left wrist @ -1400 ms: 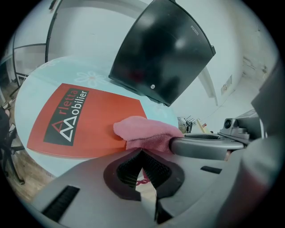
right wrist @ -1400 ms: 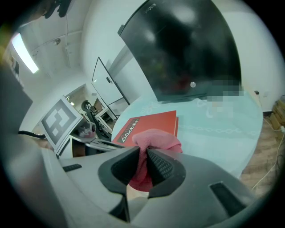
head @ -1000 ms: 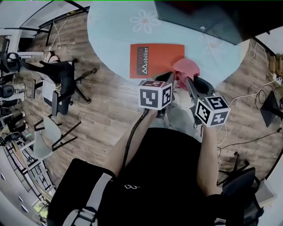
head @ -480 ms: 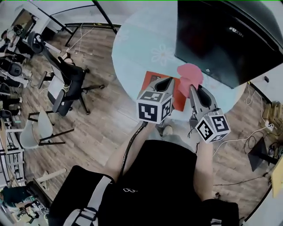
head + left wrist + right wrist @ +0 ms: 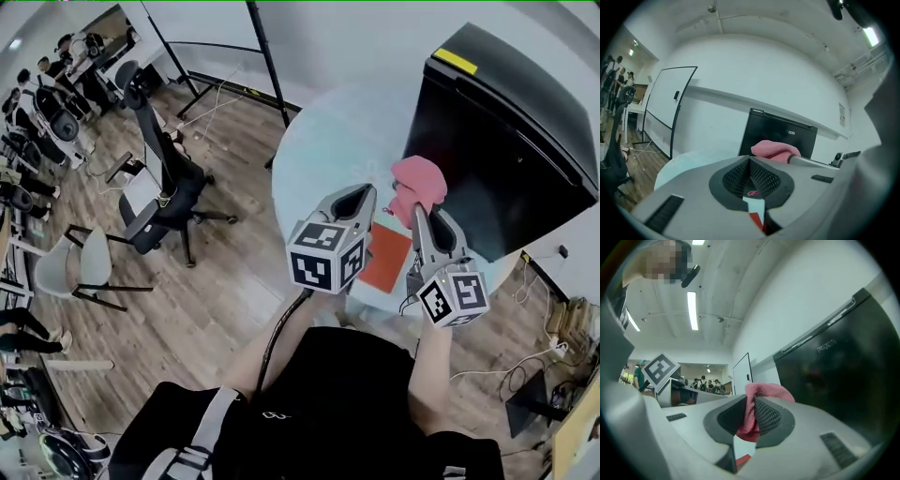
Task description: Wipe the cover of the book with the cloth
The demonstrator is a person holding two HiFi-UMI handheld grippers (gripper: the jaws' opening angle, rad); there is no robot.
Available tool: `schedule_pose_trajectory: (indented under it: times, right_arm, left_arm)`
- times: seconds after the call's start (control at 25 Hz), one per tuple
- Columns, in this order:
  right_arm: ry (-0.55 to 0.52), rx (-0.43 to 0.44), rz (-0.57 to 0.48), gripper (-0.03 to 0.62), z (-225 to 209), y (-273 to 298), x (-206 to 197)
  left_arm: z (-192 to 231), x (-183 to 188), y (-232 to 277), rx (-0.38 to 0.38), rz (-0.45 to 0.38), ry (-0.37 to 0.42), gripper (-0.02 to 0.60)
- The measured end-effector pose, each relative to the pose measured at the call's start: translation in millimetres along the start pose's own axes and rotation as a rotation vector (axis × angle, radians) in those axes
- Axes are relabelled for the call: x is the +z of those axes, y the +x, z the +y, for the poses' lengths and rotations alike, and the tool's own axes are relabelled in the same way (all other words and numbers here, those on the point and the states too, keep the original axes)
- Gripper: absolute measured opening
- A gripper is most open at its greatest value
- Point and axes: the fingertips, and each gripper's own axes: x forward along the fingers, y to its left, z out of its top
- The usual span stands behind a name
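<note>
at the left of the head view, the left gripper [image 5: 363,194] stood raised over the near edge of the round table [image 5: 319,155], higher than a second before, when it sat low beside the book. its own view showed the jaws closed tip to tip with nothing between them.

at centre, the book [image 5: 386,259] lay flat on the table near its front edge. a second before, most of the orange cover with its title showed. now only a slice showed between the two grippers, and the camera had swung toward the room.

to the right, the right gripper [image 5: 418,212] was clamped on the pink cloth [image 5: 419,180]. the right gripper view showed a fold of the cloth [image 5: 751,414] pinched between the pads with the rest bunched over the tips. a second before, the cloth rested at the book's lower right corner. now it was lifted toward the black cabinet [image 5: 511,131] at upper right and appeared clear of the cover.

judgement: no wiping contact existed at this moment. the cloth had to be brought back down onto the cover before another stroke.

not readable:
- the left part of the book lay behind the left gripper's marker cube.
- the title print was not visible.
- the cover's condition could not be judged.
- the cloth's height above the table could not be fixed from the head view.
- both gripper views looked out at walls and ceiling, with the table mostly masked by the gripper bodies.
</note>
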Motion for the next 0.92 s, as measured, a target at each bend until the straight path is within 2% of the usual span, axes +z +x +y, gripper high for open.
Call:
schedule_pose_trajectory:
  times: [0.28,0.72,0.92]
  right_arm:
    - [-0.030,0.044,-0.004,0.051,10,2,7]
    - [-0.007,0.009,0.000,0.051,-8,-8,4]
    - [0.006,-0.015,-0.012,0.051,-28,-12,10]
  left_arm:
    - [-3,-5,-6,0.009,-0.004,-0.015,0.014]
    - [-25,-22,11,-0.064,0.062,-0.039,0.014]
    - [-40,-22,27,-0.090,0.076,-0.022,0.014]
